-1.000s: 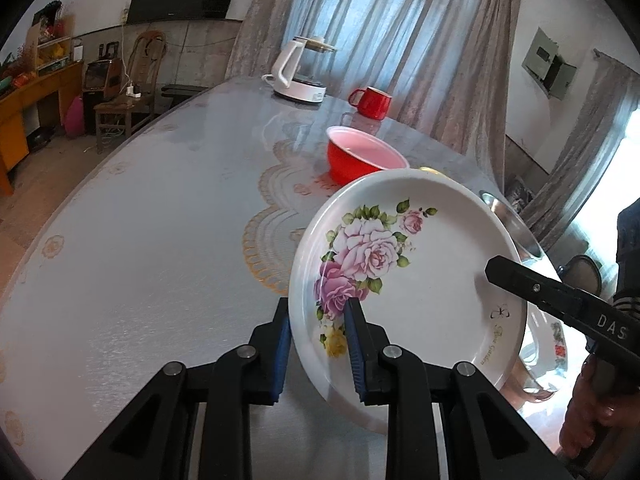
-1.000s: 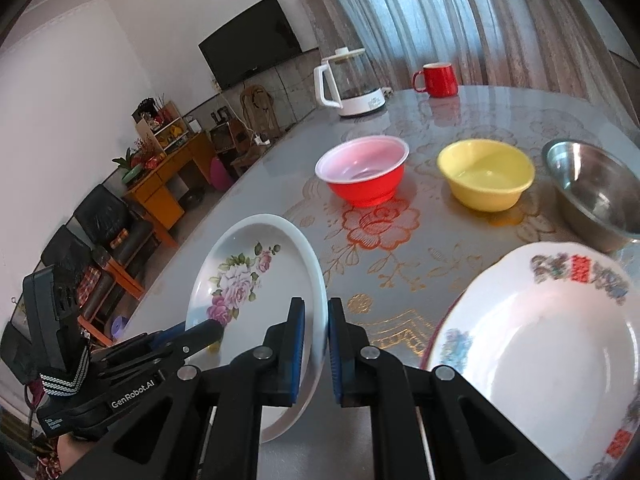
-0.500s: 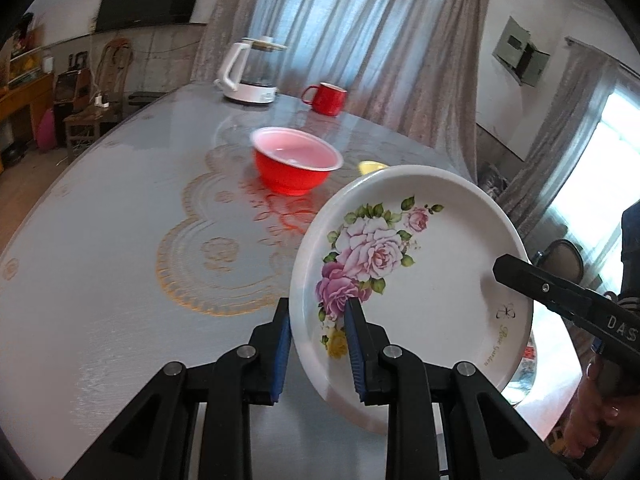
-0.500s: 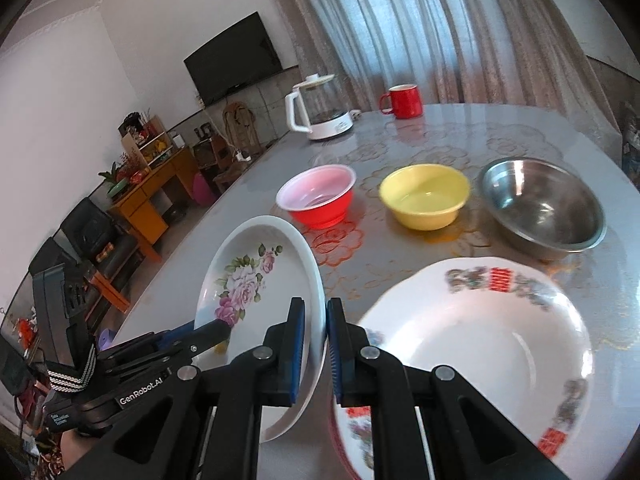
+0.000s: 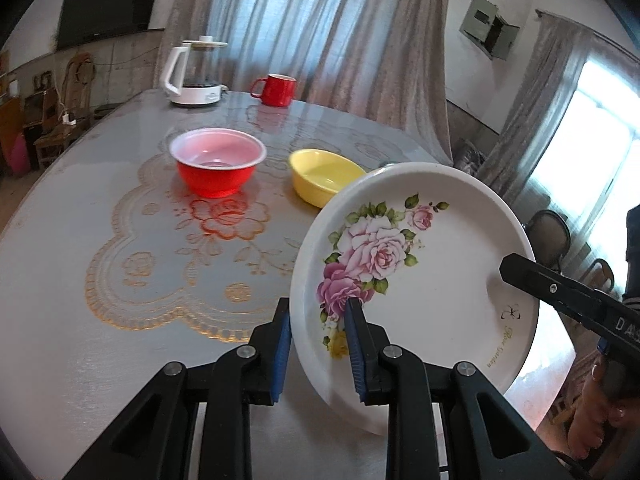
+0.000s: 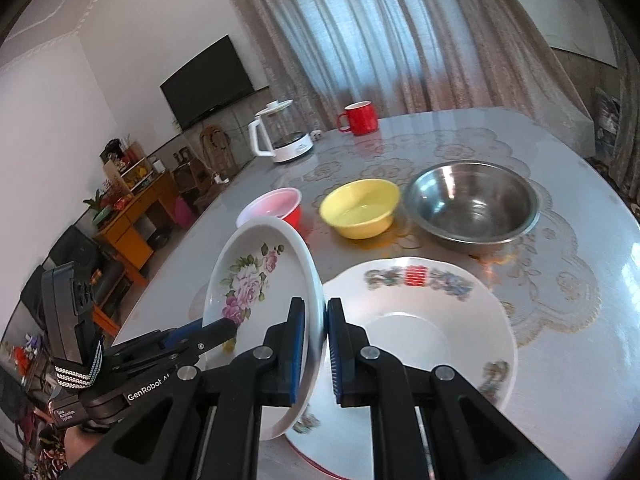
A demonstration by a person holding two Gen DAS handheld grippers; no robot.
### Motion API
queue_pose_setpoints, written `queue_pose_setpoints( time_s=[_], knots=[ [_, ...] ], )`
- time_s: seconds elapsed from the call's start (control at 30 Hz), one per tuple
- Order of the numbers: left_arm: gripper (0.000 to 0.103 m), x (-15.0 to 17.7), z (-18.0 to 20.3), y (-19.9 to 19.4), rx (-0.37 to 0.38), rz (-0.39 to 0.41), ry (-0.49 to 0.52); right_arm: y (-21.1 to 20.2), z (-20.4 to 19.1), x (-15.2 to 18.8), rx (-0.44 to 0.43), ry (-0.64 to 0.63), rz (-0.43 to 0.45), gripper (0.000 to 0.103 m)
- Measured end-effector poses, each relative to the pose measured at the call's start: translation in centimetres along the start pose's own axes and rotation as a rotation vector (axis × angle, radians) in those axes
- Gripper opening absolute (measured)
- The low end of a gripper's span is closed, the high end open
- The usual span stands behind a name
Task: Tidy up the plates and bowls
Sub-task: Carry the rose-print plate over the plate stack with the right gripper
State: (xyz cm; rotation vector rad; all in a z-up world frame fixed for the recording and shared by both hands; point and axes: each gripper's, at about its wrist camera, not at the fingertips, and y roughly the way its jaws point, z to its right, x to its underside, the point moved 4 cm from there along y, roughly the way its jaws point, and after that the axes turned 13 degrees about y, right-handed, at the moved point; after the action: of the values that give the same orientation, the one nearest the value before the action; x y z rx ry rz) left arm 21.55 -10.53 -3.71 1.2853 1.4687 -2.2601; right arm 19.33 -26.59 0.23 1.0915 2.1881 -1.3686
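Observation:
A white plate with pink roses (image 5: 416, 276) is held tilted above the table, gripped on opposite rims by both grippers. My left gripper (image 5: 318, 346) is shut on its near rim. My right gripper (image 6: 316, 344) is shut on the other rim; the rose plate also shows in the right wrist view (image 6: 256, 292). Just right of it a larger white plate with red and blue rim marks (image 6: 424, 332) lies flat on the table. Beyond stand a red bowl (image 5: 218, 168), a yellow bowl (image 5: 324, 176) and a steel bowl (image 6: 472, 200).
A white kettle (image 5: 194, 72) and a red mug (image 5: 276, 90) stand at the far side of the round glass-topped table (image 5: 80, 208). The table edge runs close on the right. Chairs and a cabinet stand beyond the left side.
Both grippers have carried the rose plate to the right and forward, toward the large white plate. Both grips have stayed shut on it.

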Motion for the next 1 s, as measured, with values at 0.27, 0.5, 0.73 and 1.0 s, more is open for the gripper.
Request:
queue_pose_setpoints(
  time_s=[0.27,0.5,0.73,1.0],
  knots=[
    [0.026,-0.8,3.1,2.1,0.020,-0.036,0.055,-1.2,3.4,-0.3,0.022,0.057,0.016,0.011],
    [0.026,-0.8,4.9,3.9,0.039,-0.069,0.078,-1.9,6.2,-0.1,0.030,0.119,0.017,0.011],
    [0.026,-1.0,5.6,5.2,0.026,-0.092,0.099,-1.5,8.0,0.5,0.041,0.152,0.002,0.011],
    [0.026,-1.0,6.0,5.9,0.011,-0.103,0.127,0.2,10.1,1.0,0.061,0.214,-0.043,0.011]
  ],
)
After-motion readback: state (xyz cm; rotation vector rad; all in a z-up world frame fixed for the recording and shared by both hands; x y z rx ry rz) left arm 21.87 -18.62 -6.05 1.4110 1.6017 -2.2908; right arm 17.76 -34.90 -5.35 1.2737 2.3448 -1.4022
